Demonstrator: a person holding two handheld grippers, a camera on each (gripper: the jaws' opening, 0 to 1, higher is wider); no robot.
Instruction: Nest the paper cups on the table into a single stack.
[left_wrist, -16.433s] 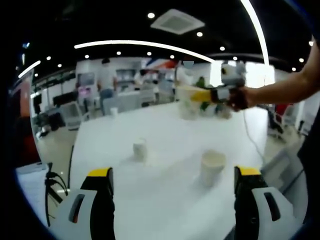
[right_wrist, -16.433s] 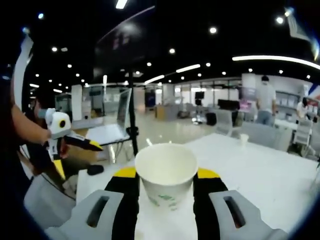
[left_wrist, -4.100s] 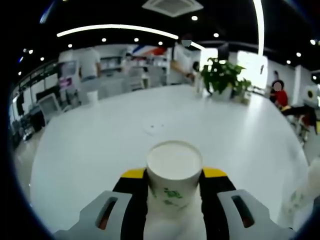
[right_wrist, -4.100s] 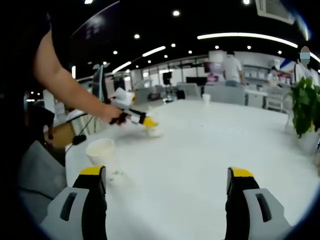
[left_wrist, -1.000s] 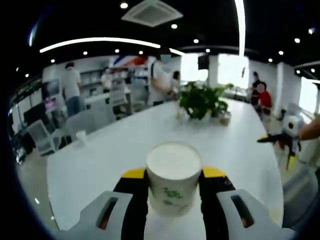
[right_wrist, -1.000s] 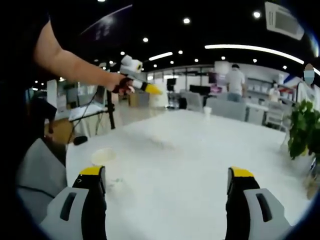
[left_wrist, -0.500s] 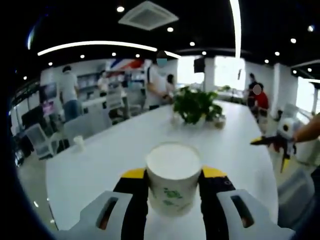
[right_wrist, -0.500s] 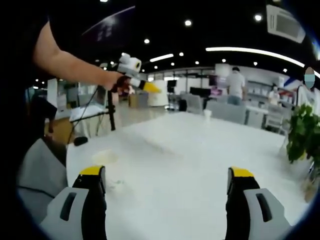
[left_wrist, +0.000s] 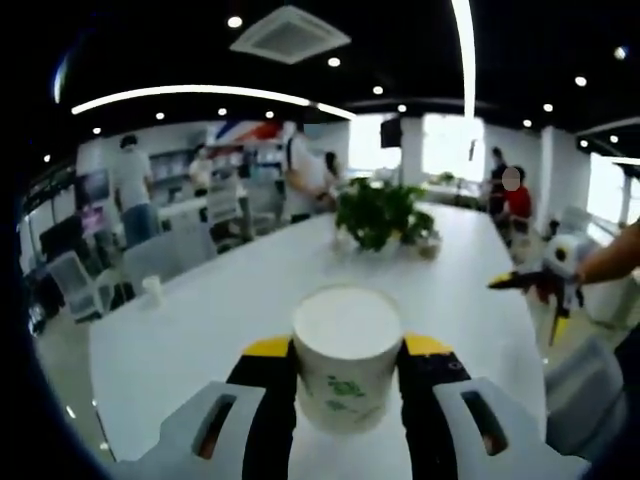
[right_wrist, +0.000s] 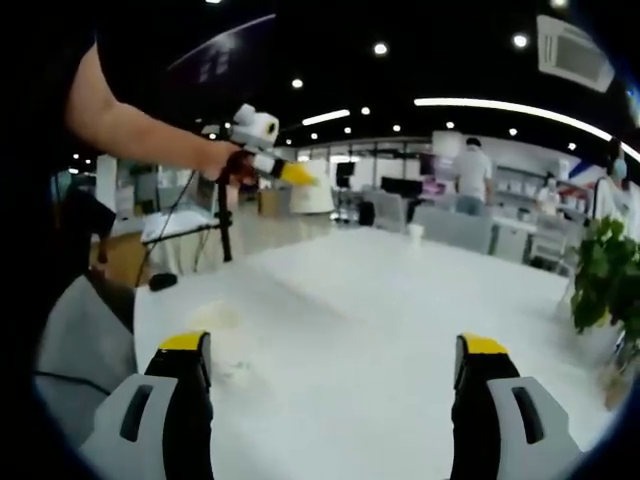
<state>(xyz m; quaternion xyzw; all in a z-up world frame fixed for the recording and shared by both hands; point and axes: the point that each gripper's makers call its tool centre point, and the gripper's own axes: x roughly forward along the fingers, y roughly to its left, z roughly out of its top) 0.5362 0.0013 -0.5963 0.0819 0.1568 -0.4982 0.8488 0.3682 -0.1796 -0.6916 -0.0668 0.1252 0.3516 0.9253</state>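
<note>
I hold a paper cup (left_wrist: 347, 357) upright in my left gripper (left_wrist: 347, 372), the jaws pinching its sides, lifted above the white bench (left_wrist: 250, 290). In the right gripper view that cup (right_wrist: 312, 192) shows at about 11 o'clock, raised in the left gripper (right_wrist: 290, 175). A second paper cup (right_wrist: 218, 322) stands on the bench at 9 o'clock, just beyond my right gripper (right_wrist: 332, 352), whose jaws are spread wide with nothing between them. From the left gripper view the right gripper (left_wrist: 540, 288) sits at 3 o'clock. A potted plant (left_wrist: 382, 212) stands at 12 o'clock and a small far cup (left_wrist: 152, 290) at 9 o'clock.
</note>
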